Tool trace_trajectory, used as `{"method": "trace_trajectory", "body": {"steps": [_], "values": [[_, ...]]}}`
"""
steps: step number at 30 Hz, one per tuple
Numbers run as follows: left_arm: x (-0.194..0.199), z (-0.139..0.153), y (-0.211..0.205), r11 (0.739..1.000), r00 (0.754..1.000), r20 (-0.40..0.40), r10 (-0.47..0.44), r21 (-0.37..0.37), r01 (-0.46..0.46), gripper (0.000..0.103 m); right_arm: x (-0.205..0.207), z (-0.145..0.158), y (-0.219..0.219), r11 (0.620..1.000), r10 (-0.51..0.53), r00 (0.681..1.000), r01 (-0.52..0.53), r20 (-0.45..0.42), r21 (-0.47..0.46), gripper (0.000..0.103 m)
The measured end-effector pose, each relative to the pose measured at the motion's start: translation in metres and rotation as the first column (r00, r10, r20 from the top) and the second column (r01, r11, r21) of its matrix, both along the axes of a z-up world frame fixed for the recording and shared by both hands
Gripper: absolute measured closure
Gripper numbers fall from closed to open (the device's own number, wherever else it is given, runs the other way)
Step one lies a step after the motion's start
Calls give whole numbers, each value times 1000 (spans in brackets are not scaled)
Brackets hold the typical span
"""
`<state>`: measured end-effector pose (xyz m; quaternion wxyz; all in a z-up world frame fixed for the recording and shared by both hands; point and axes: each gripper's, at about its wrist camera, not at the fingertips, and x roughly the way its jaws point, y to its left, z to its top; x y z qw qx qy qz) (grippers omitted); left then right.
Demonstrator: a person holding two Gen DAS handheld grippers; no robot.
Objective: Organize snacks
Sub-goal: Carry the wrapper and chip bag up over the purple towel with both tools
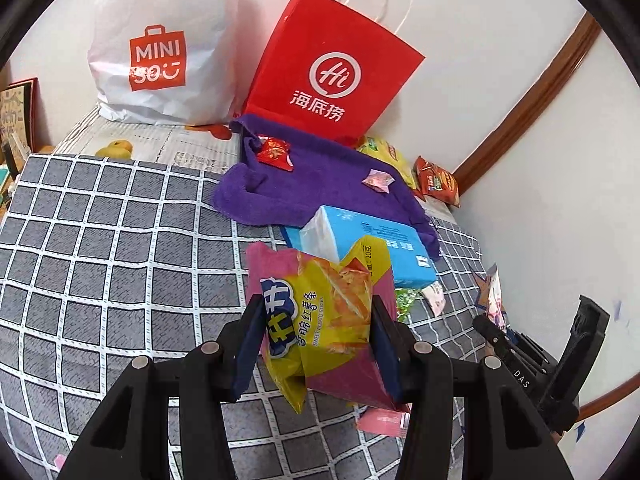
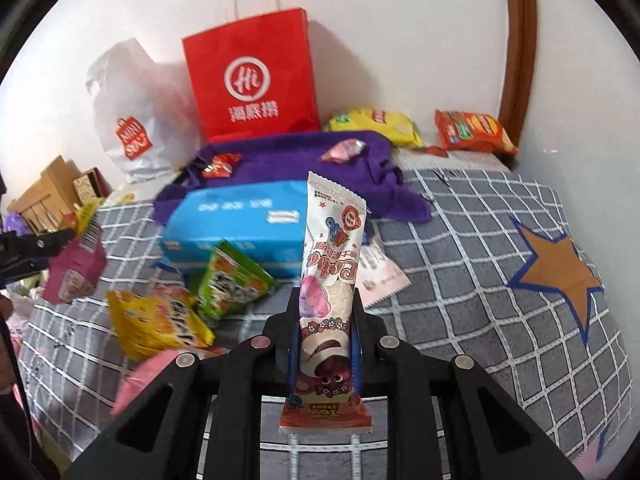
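1. A home, most likely a bedroom: the things lie on a bed (image 1: pixel 100 240) spread with a soft grey blanket checked in white.
2. Two shop carrier bags, a white plastic bag (image 1: pixel 160 40) and a red paper bag (image 1: pixel 332 76), lean on the white wall at the bed's far edge.
3. Brown wooden trim (image 2: pixel 520 40) runs up the wall by the far right corner.
4. Cardboard boxes (image 2: pixel 52 192) crowd beside the bed's left edge.
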<state>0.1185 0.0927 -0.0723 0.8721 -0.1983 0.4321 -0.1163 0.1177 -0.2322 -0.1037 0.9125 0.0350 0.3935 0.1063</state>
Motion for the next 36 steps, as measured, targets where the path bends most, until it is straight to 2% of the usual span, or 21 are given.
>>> {"method": "trace_trajectory", "body": {"steps": [18,36], "values": [[11,25,-34,998,998,18,-64,13,64,55,20,39,17,999,51,995,-52,87,14,83],[42,39,-48,996,996,21,-86,22,86,55,68,60,22,999,51,994,-52,100,10,83]]}}
